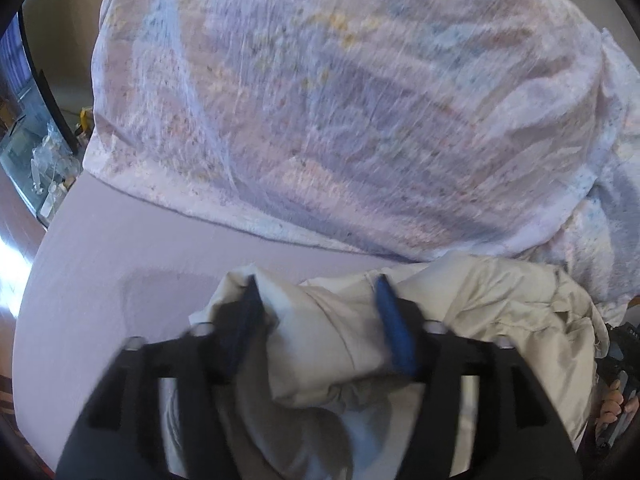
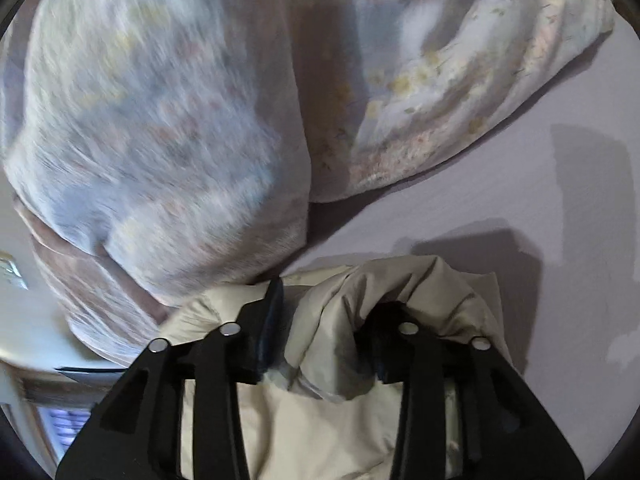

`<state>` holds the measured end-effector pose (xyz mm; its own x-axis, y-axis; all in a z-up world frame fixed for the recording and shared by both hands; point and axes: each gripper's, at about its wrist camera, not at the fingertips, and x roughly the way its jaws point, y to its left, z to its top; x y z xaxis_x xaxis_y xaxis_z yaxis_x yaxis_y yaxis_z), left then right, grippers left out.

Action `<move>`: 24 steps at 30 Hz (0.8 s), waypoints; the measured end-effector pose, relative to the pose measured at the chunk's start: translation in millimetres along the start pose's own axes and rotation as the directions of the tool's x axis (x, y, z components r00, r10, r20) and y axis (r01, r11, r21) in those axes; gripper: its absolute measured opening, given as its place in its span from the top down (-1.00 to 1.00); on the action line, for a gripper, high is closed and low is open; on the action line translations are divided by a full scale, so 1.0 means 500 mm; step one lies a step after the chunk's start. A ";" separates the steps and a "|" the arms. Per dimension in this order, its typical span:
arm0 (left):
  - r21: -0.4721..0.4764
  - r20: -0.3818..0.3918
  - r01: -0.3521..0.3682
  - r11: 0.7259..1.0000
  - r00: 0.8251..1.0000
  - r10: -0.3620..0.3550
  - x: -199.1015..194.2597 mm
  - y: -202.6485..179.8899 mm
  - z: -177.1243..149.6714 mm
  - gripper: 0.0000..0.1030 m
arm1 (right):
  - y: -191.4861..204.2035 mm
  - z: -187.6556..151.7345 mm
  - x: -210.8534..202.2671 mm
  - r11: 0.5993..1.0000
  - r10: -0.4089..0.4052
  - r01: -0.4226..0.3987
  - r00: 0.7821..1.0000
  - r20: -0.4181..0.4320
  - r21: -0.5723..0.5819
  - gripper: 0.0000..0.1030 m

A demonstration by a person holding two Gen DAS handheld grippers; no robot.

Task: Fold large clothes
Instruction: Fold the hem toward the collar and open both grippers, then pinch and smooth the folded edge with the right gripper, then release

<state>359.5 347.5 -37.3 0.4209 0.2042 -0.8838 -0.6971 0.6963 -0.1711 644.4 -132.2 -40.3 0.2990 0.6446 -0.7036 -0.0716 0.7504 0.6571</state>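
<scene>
Two grippers: the left gripper (image 1: pixel 316 280) and the right gripper (image 2: pixel 320 292) each stand with jaws spread, pads clear of the cloth.
Between the jaws: the beige garment (image 1: pixel 340 320) lies bunched in both gaps; in the right wrist view a fold of it (image 2: pixel 360 300) humps up over the right-hand finger and hides its tip.
Under it: a plain lilac bed surface (image 1: pixel 100 260), bare to the left of the left jaws and to the right of the right jaws.
Just beyond the jaws: a large floral duvet (image 1: pixel 340 100) heaped high, its edge touching the garment, blocking the way ahead.
Hard to make out: motion blur smears the duvet's print; a hand (image 1: pixel 612 404) is cut off at the left view's right edge.
Far left: a glass cabinet (image 1: pixel 36 160), contents unclear.
</scene>
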 end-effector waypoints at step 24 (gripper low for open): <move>0.198 0.070 0.032 0.980 0.996 -0.047 -0.091 -0.134 -0.079 -0.82 | 0.219 -0.225 0.042 0.829 -0.170 0.118 0.984 -0.045 -0.547 -0.33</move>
<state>364.1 264.3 -3.0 0.4928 0.2195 -0.8420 -0.5549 0.8247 -0.1097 535.9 -20.2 -13.4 0.2633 0.5136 -0.8166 -0.5443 0.7780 0.3138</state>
